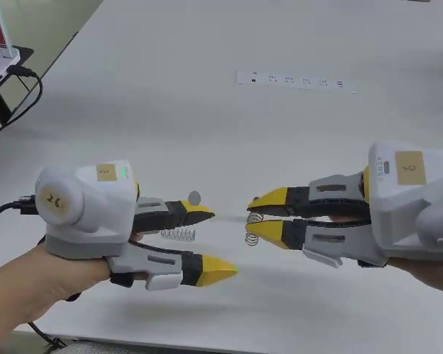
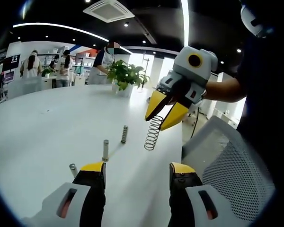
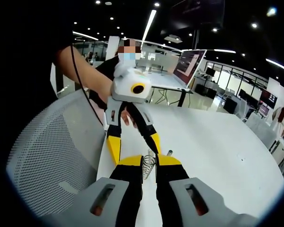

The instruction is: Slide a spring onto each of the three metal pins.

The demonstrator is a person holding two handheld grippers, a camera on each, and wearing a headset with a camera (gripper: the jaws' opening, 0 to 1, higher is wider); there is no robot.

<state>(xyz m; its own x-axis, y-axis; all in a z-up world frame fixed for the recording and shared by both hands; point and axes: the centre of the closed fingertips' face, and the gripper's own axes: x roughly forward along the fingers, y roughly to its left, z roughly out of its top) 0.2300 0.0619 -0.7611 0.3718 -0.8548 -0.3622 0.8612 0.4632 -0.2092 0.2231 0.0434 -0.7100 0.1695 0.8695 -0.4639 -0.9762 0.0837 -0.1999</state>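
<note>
My right gripper (image 1: 257,216) is shut on a small steel spring (image 1: 251,238), which hangs from its yellow tips above the white table. The left gripper view shows that spring (image 2: 152,133) dangling from the right gripper (image 2: 156,122). My left gripper (image 1: 214,242) faces it, open and holding nothing. Between the left jaws a second spring (image 1: 179,234) lies on the table. A metal pin (image 1: 194,198) stands just beyond it. Two pins (image 2: 105,150) (image 2: 73,169) stand ahead of the left gripper (image 2: 137,168), with the loose spring (image 2: 124,134) past them. The right gripper (image 3: 150,163) pinches its spring (image 3: 148,169).
A white power strip (image 1: 295,81) lies far back on the table (image 1: 207,125). A laptop with a black cable (image 1: 22,81) sits at the far left. A grey mesh chair (image 2: 222,161) stands beside the table. People stand in the background.
</note>
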